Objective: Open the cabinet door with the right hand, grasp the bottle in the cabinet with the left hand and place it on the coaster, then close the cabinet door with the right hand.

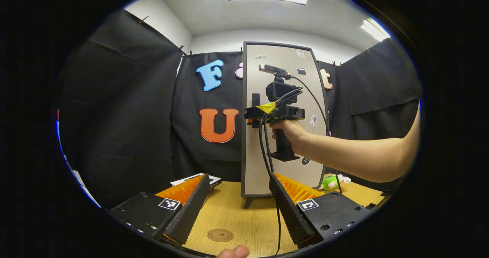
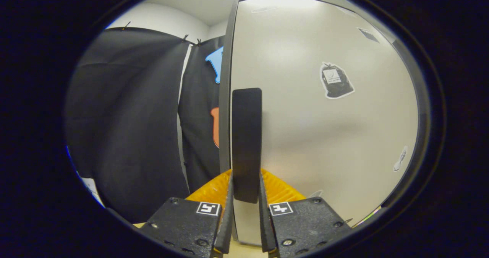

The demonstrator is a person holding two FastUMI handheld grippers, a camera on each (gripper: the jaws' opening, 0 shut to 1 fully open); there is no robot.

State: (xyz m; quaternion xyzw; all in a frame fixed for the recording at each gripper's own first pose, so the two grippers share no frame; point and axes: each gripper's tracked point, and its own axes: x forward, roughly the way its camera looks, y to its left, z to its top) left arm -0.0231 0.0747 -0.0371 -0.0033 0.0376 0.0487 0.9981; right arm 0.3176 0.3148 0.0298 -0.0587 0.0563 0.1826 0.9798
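Note:
A tall beige cabinet (image 1: 282, 78) with a dark frame stands at the back of the wooden table (image 1: 248, 216), its door (image 2: 313, 109) shut over whatever is inside. My right gripper (image 2: 244, 197) is shut on the door's black vertical handle (image 2: 246, 143), one finger pressing each side. In the left gripper view that gripper (image 1: 255, 114) is held at the handle by a hand on a bare arm (image 1: 355, 154). My left gripper (image 1: 240, 177) hangs open above the table, in front of the cabinet, holding nothing. A round brown coaster (image 1: 220, 235) lies on the table between its fingers.
A green toy (image 1: 330, 181) lies to the right of the cabinet's foot. A white flat object (image 1: 191, 179) sits behind my left finger. Black cables (image 1: 267, 154) hang from the right gripper down over the table. A fingertip (image 1: 233, 252) shows at the bottom edge.

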